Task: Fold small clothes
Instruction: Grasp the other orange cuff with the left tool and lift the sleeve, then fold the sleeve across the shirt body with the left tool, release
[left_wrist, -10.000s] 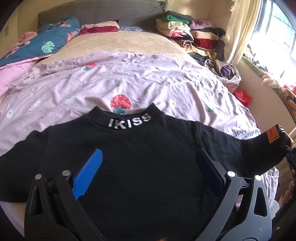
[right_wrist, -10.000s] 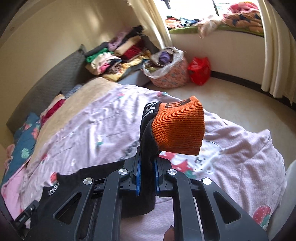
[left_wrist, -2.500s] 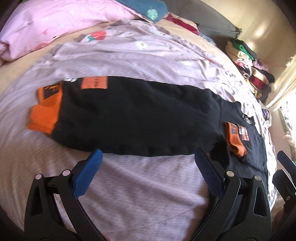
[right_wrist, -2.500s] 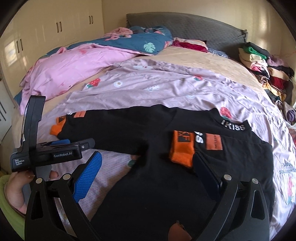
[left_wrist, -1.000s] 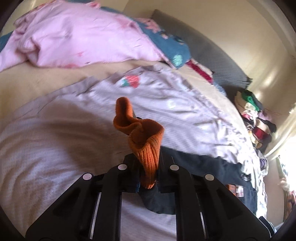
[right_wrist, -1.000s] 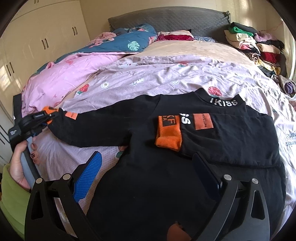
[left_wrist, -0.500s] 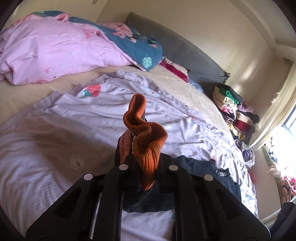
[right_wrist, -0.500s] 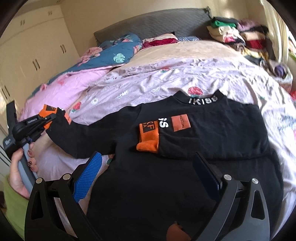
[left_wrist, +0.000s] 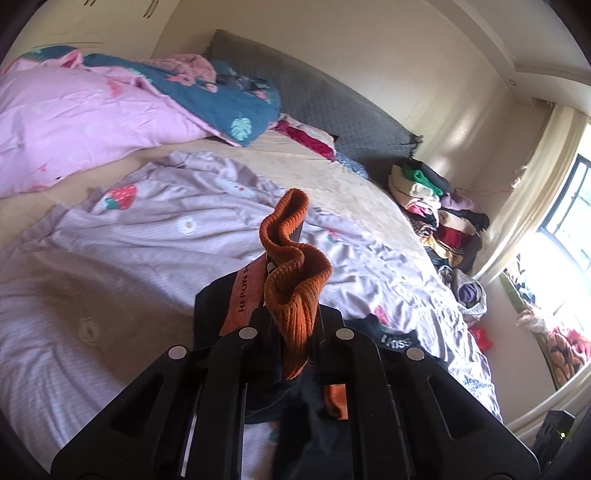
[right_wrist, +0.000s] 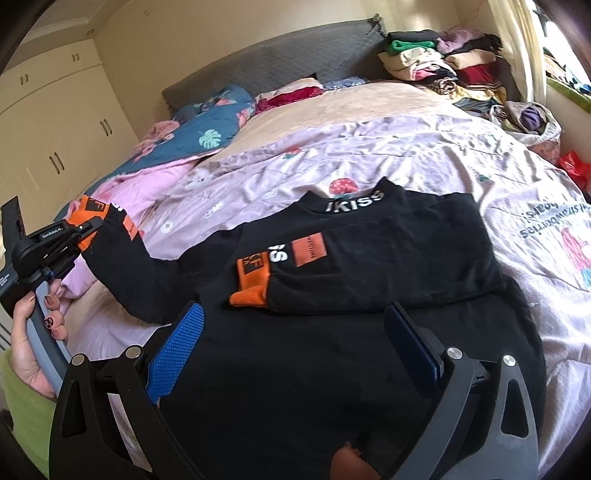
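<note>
A small black sweater (right_wrist: 369, 288) with an IKISS collar lies on the lilac sheet (right_wrist: 406, 162). Its right sleeve is folded across the chest, orange cuff (right_wrist: 249, 295) at the middle. My left gripper (left_wrist: 293, 332) is shut on the other sleeve's orange cuff (left_wrist: 295, 280) and holds it above the bed; it also shows in the right wrist view (right_wrist: 79, 229) at the far left. My right gripper (right_wrist: 295, 332) is open and empty, low over the sweater's lower body.
Pink quilt (left_wrist: 74, 122) and blue leaf-print blanket (left_wrist: 236, 107) lie at the head of the bed. A pile of clothes (left_wrist: 436, 206) sits beside the grey headboard (left_wrist: 332, 107). A bag (right_wrist: 528, 118) stands by the window wall.
My left gripper closed on the left sleeve's orange cuff and has lifted it, carrying it toward the sweater body. My right gripper let go of the right sleeve earlier and stays open.
</note>
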